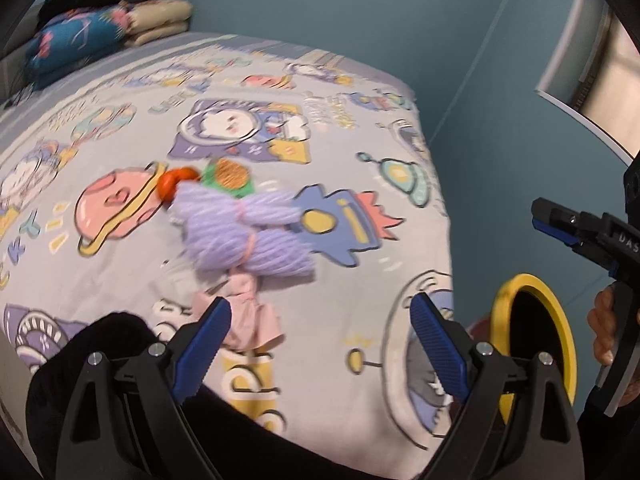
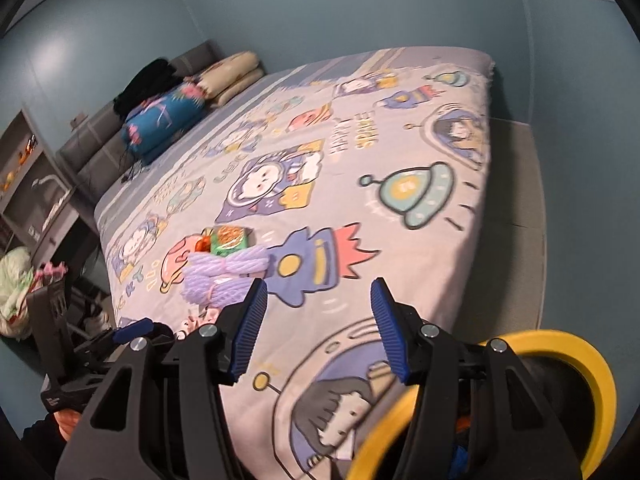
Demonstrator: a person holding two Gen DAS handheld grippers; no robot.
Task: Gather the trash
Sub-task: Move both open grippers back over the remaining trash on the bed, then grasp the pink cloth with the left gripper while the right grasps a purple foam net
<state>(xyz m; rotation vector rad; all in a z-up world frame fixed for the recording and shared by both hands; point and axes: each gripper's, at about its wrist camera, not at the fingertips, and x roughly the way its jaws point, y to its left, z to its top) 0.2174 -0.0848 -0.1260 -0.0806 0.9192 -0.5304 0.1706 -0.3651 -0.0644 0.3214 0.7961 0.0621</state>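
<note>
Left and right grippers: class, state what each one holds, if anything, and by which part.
Nothing is held. The left gripper has only the cartoon-print bedsheet behind its blue ribbed fingers; the right gripper is likewise empty.

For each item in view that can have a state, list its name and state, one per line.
Left gripper: open, empty.
Right gripper: open, empty.
Yellow-rimmed bin: open.
Purple yarn: lying on bed.
Green snack packet: lying beside yarn.
Pink cloth: crumpled.
</note>
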